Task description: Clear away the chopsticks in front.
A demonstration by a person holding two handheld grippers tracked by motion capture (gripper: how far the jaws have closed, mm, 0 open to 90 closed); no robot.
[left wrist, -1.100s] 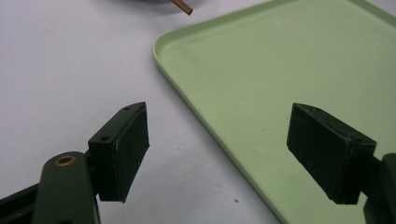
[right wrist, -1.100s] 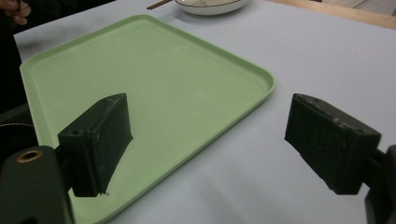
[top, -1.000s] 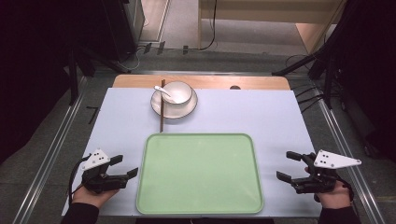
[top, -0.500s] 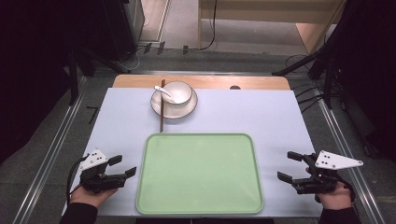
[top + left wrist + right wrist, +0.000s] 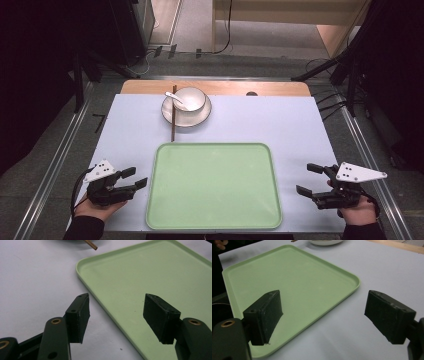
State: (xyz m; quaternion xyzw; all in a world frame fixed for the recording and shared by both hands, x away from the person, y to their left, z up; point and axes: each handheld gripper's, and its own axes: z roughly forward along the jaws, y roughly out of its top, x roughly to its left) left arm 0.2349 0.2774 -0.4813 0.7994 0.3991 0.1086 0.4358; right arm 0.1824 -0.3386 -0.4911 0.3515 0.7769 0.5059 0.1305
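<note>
The left gripper point(image 5: 136, 178) had just narrowed its still-empty jaws beside the tray's point(image 5: 214, 220) left edge, likely readying a grasp, while the right gripper point(image 5: 309, 180) waited wide open.

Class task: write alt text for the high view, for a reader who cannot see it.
An empty green tray lies on a pale table between two hand-held tools, the left tool and right tool, both open. Beyond it, a bowl with a spoon sits on a plate.
</note>
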